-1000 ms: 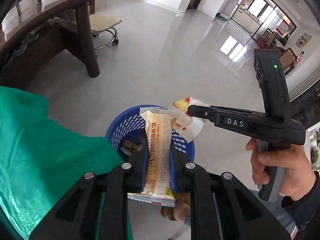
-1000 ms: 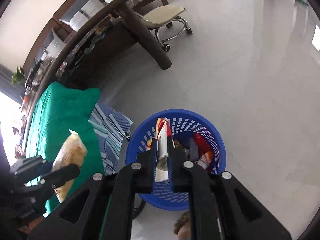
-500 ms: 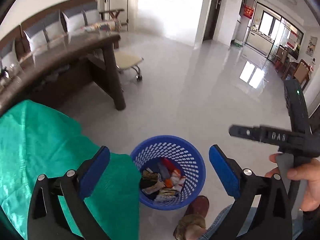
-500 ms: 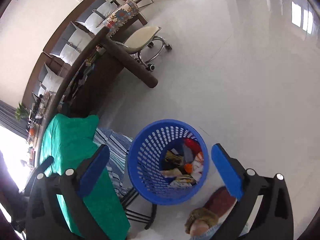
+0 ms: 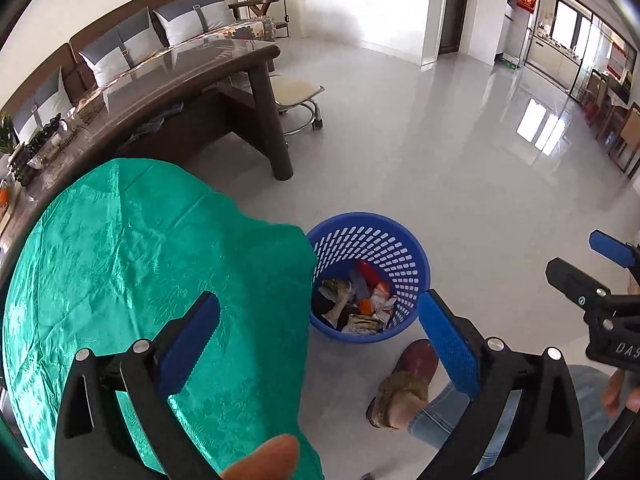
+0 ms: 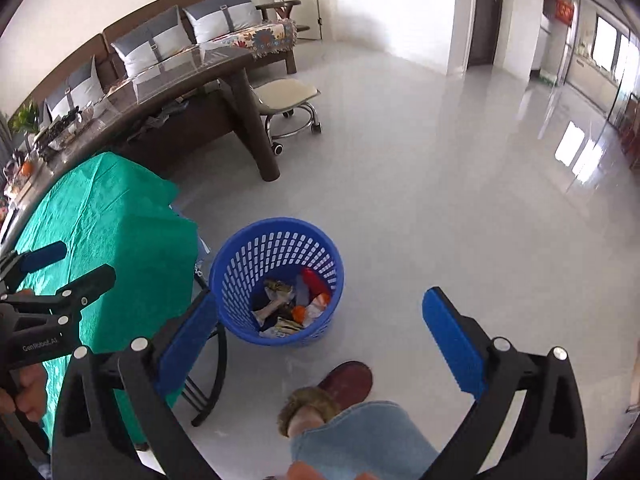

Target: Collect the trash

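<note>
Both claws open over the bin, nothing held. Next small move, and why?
Probably swing both back toward the green cloth to look for more trash. The left claw and right claw stand wide and empty, and wrappers already lie inside the blue bin. No loose trash shows on the cloth.

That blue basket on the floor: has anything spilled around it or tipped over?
Nothing stands out. The blue basket stands upright on the grey floor, the wrappers all lie inside it, and no litter shows on the floor around it.
</note>
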